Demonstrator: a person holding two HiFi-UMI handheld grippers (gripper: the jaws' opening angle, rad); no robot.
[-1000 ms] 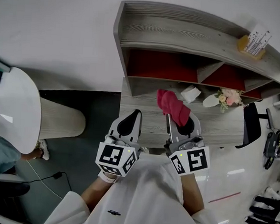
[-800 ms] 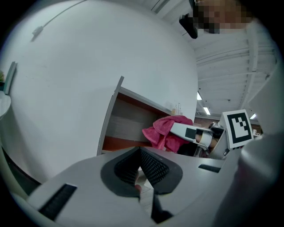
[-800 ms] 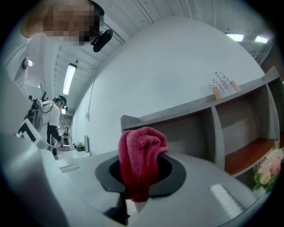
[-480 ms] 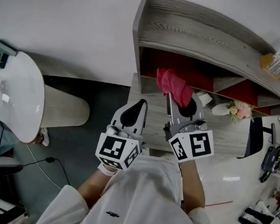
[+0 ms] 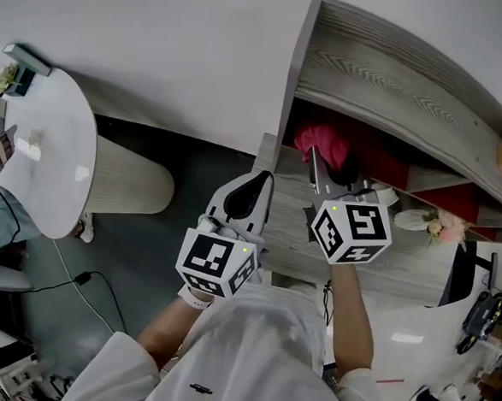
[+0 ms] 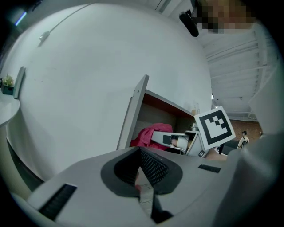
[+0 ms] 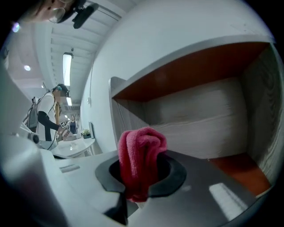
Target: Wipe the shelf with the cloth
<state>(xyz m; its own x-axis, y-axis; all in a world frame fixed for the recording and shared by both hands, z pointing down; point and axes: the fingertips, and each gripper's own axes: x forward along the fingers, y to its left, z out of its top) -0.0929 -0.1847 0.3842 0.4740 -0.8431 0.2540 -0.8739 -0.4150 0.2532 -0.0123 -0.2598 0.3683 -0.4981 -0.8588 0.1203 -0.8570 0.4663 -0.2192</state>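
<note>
Clearly the cloth (image 7: 140, 162) is soft, light and limp, so my right gripper (image 5: 330, 171) takes it as a folded bunch. The jaws are pressed on its middle and a thick pink fold stands out beyond the tips. It is at the mouth of the shelf's (image 5: 389, 64) left compartment, upper middle of the head view, touching or not I cannot tell; my left gripper (image 5: 253, 191), lower left of it, has its jaws together on nothing.
</note>
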